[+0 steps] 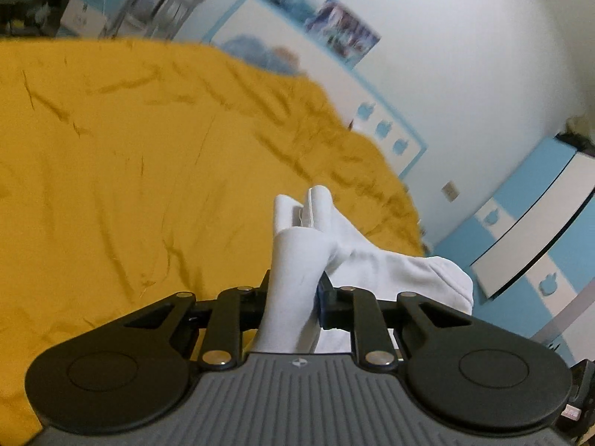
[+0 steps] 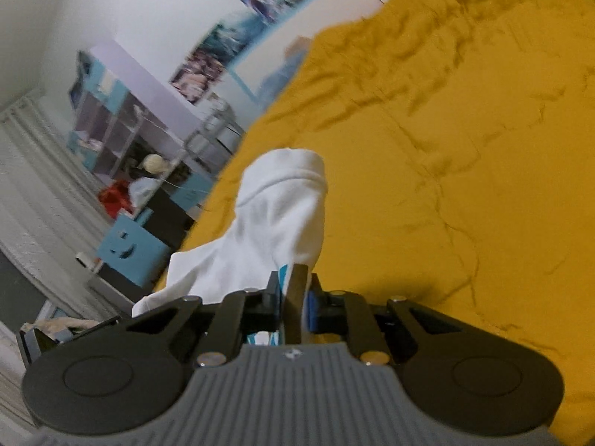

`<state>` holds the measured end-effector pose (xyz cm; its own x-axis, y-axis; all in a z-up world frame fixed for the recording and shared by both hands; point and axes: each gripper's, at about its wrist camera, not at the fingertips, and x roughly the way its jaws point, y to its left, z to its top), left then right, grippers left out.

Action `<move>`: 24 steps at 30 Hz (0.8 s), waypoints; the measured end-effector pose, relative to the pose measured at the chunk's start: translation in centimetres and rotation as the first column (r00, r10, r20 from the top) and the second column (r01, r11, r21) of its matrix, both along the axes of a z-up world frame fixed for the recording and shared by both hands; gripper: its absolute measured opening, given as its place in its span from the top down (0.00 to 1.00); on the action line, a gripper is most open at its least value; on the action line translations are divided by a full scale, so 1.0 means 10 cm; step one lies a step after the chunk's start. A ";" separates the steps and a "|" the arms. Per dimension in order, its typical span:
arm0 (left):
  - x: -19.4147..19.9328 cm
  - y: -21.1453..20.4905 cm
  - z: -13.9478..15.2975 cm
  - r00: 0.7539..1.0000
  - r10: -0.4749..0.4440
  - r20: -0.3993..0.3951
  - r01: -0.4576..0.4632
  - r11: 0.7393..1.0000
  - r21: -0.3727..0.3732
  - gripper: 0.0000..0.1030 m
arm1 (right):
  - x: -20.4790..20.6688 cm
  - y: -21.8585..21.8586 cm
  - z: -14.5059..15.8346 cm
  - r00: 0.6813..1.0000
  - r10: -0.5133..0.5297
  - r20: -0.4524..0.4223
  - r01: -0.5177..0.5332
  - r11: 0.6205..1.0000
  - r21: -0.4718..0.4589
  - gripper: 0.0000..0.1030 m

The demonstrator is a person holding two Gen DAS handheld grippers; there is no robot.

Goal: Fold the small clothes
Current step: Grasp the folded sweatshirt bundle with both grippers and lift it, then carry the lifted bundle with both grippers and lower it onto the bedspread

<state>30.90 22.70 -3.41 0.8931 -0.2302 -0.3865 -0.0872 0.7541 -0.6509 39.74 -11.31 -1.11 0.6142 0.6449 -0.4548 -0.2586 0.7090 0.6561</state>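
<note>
Both tongs are clamped on white cloth above a bed. From my remote seat I see the left gripper [image 1: 293, 297] pinching a white garment [image 1: 297, 260] whose bunched end sticks up past its fingers, while more of the fabric drapes off to the right. On the other camera, the right gripper [image 2: 293, 297] pinches another part of white cloth [image 2: 275, 219], a hemmed, sleeve-like edge standing ahead of it and a bit of blue print caught at the pads. I cannot tell for sure whether both hold one and the same piece, since neither view shows the other gripper.

Below and ahead lies a rumpled mustard-yellow bedspread [image 1: 111, 167], broad and bare of other things on the left view's left side and the right view's right side, giving room to move there. Its far edge meets a white wall with blue trim [image 1: 427, 74]; a blue and white cabinet [image 1: 520, 230] stands near the bed's corner. Beyond the bed's other edge, shelving [image 2: 122, 126] and a blue box [image 2: 126, 249] are blurred. What hangs beneath each gripper is hidden by its own body.
</note>
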 end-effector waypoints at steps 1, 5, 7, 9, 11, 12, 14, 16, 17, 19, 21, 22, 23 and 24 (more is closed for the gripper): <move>-0.11 -0.03 0.09 1.000 0.005 0.024 -0.005 1.000 0.002 0.79 | -0.09 -0.01 0.10 1.000 0.003 0.015 -0.003 1.000 0.008 0.92; -0.61 -0.18 0.45 0.992 -0.003 0.125 0.001 1.000 0.015 0.79 | -0.55 -0.08 0.50 0.994 0.021 0.107 -0.022 1.000 0.010 0.93; -0.82 -0.25 0.58 0.987 -0.006 0.158 0.004 1.000 0.012 0.79 | -0.80 -0.17 0.66 0.989 0.028 0.143 -0.030 0.999 0.015 0.93; -1.05 -0.32 0.70 0.981 -0.013 0.192 0.011 1.000 0.008 0.79 | -1.07 -0.29 0.84 0.984 0.029 0.178 -0.034 0.999 0.024 0.93; -1.26 -0.44 0.83 0.973 -0.025 0.230 0.024 1.000 0.006 0.79 | -1.34 -0.42 1.02 0.977 0.035 0.211 -0.041 0.999 0.023 0.93; -1.37 -0.48 0.90 0.969 -0.032 0.244 0.031 0.999 0.009 0.79 | -1.48 -0.49 1.08 0.974 0.041 0.223 -0.047 0.999 0.019 0.93; -1.57 -0.58 1.01 0.965 -0.049 0.259 0.048 0.999 0.011 0.79 | -1.75 -0.62 1.26 0.967 0.056 0.250 -0.058 0.998 0.000 0.93; -1.76 -0.65 1.10 0.960 -0.071 0.269 0.070 0.997 0.012 0.79 | -2.00 -0.77 1.37 0.964 0.067 0.256 -0.069 0.998 0.001 0.93; -1.87 -0.70 1.15 0.957 -0.087 0.275 0.086 0.996 0.017 0.79 | -2.11 -0.86 1.43 0.966 0.070 0.250 -0.076 0.997 0.013 0.93; -1.98 -0.76 1.20 0.957 -0.116 0.265 0.116 0.993 0.019 0.79 | -2.29 -1.04 1.48 0.970 0.077 0.229 -0.090 0.995 0.046 0.93; -2.05 -0.81 1.18 0.958 -0.157 0.239 0.159 0.987 0.013 0.79 | -2.43 -1.19 1.48 0.976 0.083 0.201 -0.098 0.993 0.068 0.93; -2.05 -0.82 1.15 0.958 -0.173 0.229 0.176 0.984 0.007 0.80 | -2.48 -1.26 1.47 0.981 0.080 0.174 -0.093 0.993 0.069 0.93; -2.02 -0.85 1.10 0.958 -0.190 0.214 0.194 0.981 0.005 0.80 | -2.53 -1.32 1.46 0.985 0.078 0.155 -0.088 0.994 0.062 0.93; -1.98 -0.86 1.03 0.960 -0.198 0.199 0.200 0.980 0.008 0.80 | -2.56 -1.37 1.43 0.987 0.077 0.144 -0.084 0.995 0.048 0.93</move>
